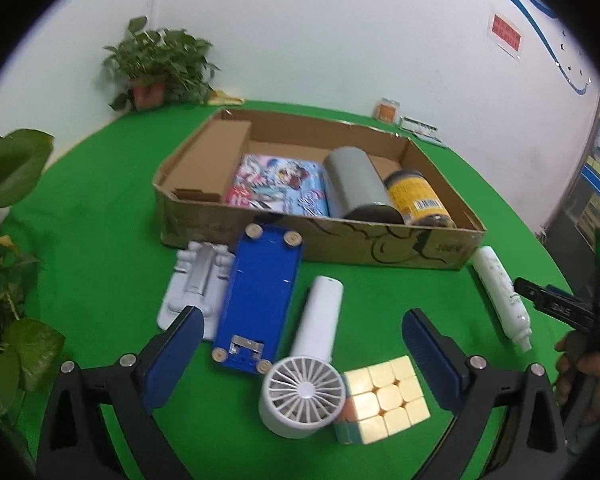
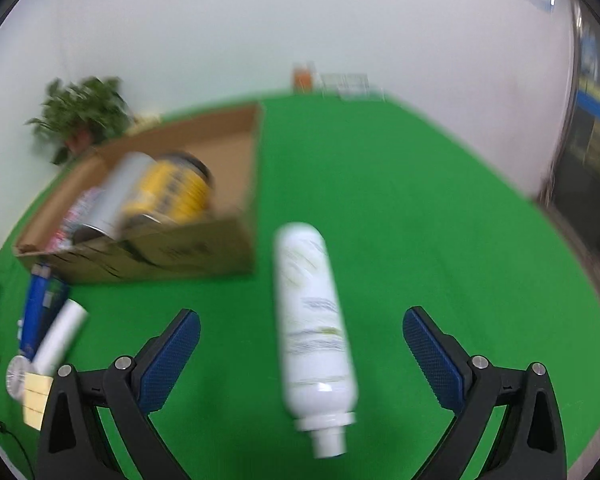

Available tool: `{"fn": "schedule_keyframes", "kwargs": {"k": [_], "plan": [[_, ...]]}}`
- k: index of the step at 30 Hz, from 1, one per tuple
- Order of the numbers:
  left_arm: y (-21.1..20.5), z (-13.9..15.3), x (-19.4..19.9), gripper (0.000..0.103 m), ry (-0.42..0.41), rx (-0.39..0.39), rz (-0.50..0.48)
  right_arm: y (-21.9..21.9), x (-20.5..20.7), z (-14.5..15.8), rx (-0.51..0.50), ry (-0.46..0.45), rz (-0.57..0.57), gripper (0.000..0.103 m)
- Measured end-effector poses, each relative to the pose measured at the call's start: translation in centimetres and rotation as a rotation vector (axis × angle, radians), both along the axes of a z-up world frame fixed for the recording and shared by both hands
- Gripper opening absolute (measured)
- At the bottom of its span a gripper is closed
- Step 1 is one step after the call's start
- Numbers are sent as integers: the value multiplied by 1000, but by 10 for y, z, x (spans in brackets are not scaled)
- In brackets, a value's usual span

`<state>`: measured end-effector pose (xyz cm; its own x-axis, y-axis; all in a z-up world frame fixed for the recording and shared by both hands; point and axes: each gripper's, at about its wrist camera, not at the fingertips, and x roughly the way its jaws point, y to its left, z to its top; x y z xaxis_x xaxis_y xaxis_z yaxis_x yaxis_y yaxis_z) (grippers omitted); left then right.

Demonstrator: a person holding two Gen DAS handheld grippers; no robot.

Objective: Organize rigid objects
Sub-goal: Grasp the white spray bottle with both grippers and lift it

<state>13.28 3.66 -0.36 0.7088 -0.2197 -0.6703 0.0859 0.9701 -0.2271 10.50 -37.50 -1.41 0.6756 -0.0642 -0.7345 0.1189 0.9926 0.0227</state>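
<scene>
Done: box [image 1: 320,248] mid-worktop already holds a printed pack [image 1: 278,188], grey can [image 1: 356,184] and yellow jar [image 1: 418,200]
Left: fan [image 1: 308,364], cube [image 1: 384,398], blue case [image 1: 260,300], white stand [image 1: 198,284] lie before the box; bottle [image 2: 314,332] off its right corner
Left gripper [image 1: 302,356]: spread wide over fan and cube, holding nothing
Right gripper [image 2: 300,358]: spread wide, straddling the bottle, not touching

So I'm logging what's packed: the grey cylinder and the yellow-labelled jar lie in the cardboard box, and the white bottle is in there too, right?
Not quite. The white bottle lies on the green table, outside the cardboard box, as the right wrist view shows. The grey cylinder and yellow-labelled jar are inside.
</scene>
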Motion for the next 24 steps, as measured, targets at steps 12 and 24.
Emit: {"fn": "schedule_keyframes", "kwargs": {"k": [12,24], "plan": [[-67,10,22,99,84,-115,-283,0,-29,-44,33,181,64,42],[-143,-27,61,99,352,-241,-525,50,-82,-14,61,93,260,88]]}}
